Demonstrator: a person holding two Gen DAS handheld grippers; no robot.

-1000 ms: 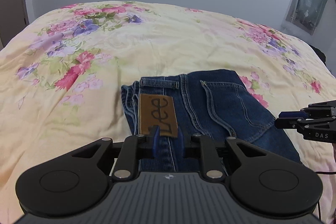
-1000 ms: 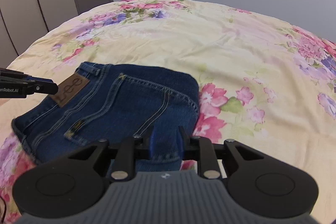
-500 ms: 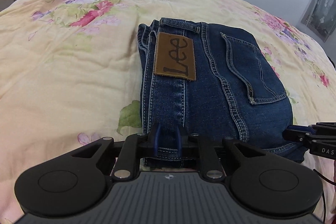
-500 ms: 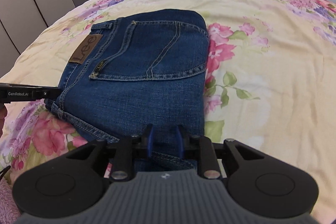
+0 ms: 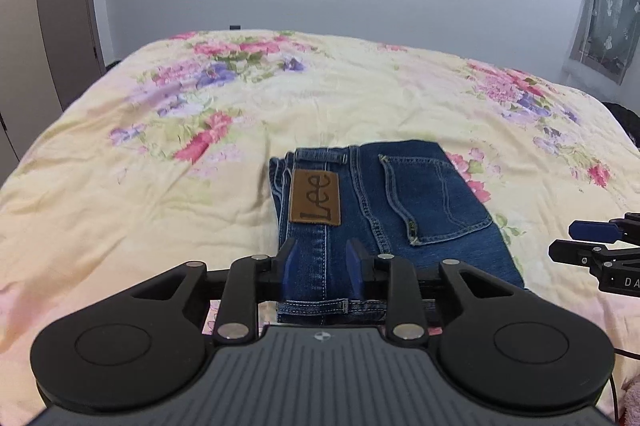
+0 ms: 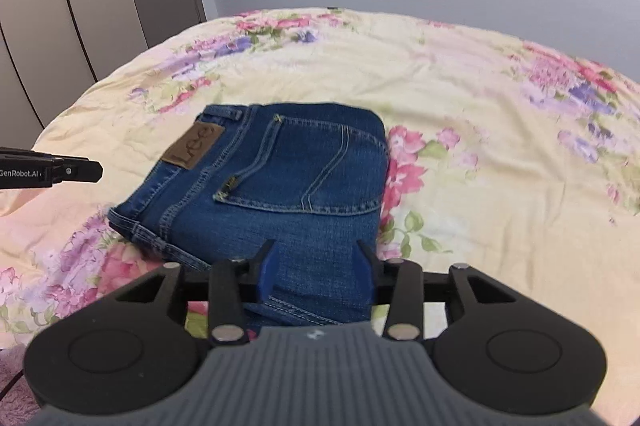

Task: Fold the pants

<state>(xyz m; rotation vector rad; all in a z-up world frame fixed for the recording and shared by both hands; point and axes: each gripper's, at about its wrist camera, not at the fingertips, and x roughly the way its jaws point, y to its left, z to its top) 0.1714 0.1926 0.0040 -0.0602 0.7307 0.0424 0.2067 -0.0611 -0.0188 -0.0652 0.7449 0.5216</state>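
We have the pants [image 5: 384, 210] folded compact on the bed [image 5: 160, 186]. Our left gripper [image 5: 322, 276] and right gripper [image 6: 316, 272] are spread, holding nothing; next, we judge, just withdrawing.

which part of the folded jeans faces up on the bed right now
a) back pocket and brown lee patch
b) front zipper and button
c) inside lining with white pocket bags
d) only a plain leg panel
a: the jeans lie folded on the floral bedspread with the brown Lee patch and a stitched back pocket on top.
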